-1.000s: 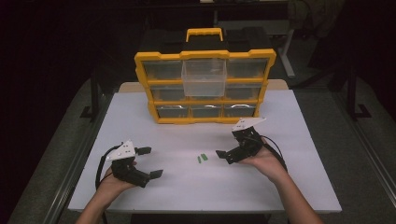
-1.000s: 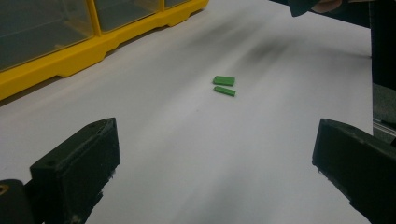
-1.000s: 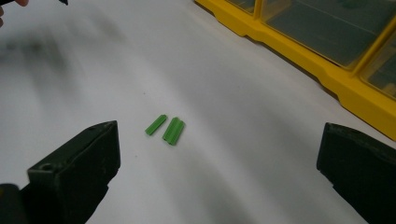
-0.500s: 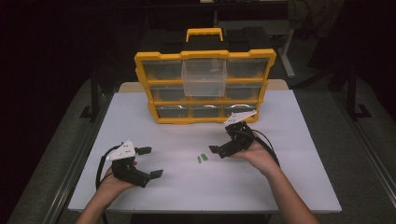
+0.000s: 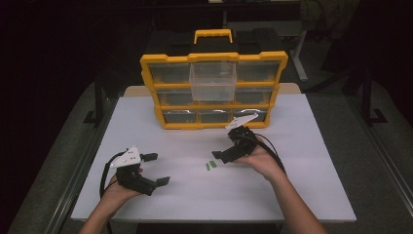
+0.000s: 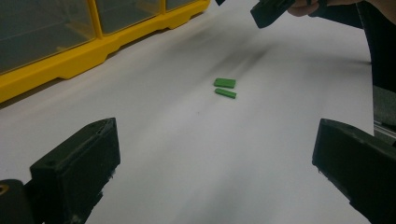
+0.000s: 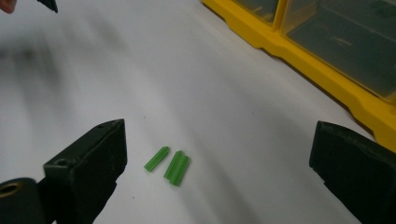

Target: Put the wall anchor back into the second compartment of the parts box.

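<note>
Currently the right gripper (image 5: 220,157) hovers, jaws spread wide and empty, just right of two green pieces (image 5: 211,166) lying side by side in front of the yellow organizer (image 5: 213,90). Left gripper (image 5: 156,169) idle, also agape. Advice: straddle one piece only, descend squarely, clamp gently.

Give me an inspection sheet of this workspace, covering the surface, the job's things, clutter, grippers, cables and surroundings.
Surface: white table, bare around the parts.
Job's things: two small green pieces lying side by side, apart from both grippers; yellow organiser standing at the back, one clear drawer pulled out.
Clutter: nothing seen.
Grippers: left gripper open, near the table's front; right gripper open, close beside the green pieces.
Cables: black cables trailing from each gripper.
Surroundings: dark room, grey floor.
</note>
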